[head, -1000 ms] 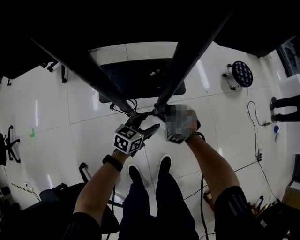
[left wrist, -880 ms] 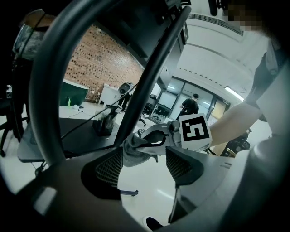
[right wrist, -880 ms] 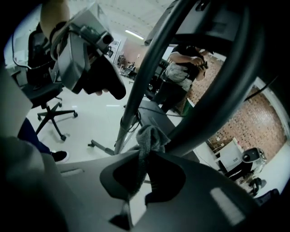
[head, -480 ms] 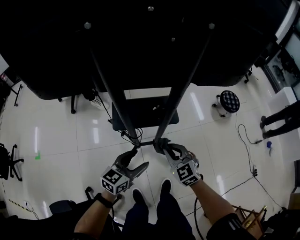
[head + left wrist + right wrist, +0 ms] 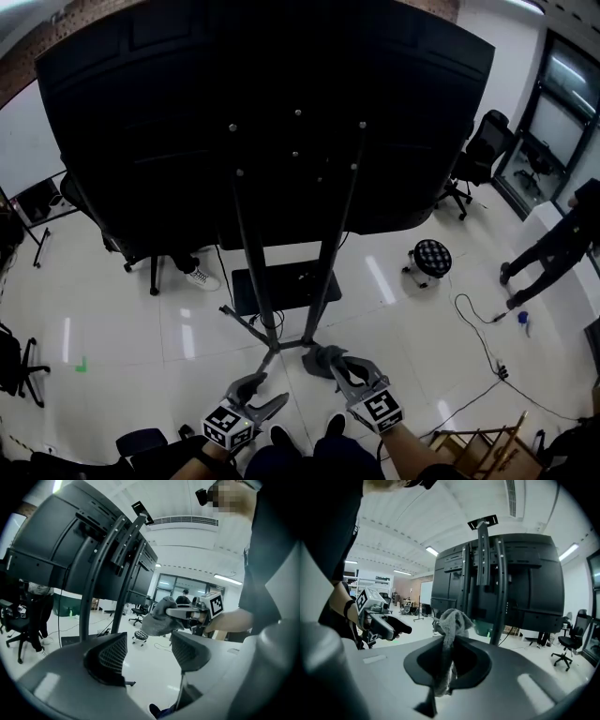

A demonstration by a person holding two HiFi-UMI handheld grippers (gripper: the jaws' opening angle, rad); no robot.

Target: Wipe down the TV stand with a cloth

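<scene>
A black TV stand (image 5: 326, 253) with two slanted poles carries a large black TV (image 5: 262, 103) seen from behind. The poles come together low down at a joint (image 5: 281, 345). My right gripper (image 5: 344, 367) is shut on a bunched grey cloth (image 5: 322, 358), held just right of that joint. In the right gripper view the cloth (image 5: 451, 619) stands up out of the closed jaws of my right gripper (image 5: 447, 654), with the stand's poles (image 5: 502, 583) behind. My left gripper (image 5: 260, 392) is open and holds nothing. The left gripper view shows my left gripper (image 5: 147, 643) and the cloth (image 5: 158, 620) beyond it.
A dark base plate (image 5: 286, 286) lies on the white tiled floor behind the poles. A round stool (image 5: 429, 256), office chairs (image 5: 480, 150) and a cable (image 5: 478, 328) are to the right. A person (image 5: 553, 244) stands at far right. A wooden frame (image 5: 478, 452) is at bottom right.
The head view has tilted up, so the whole TV now shows and both grippers sit lower in the picture. The right gripper still holds the cloth by the pole joint.
</scene>
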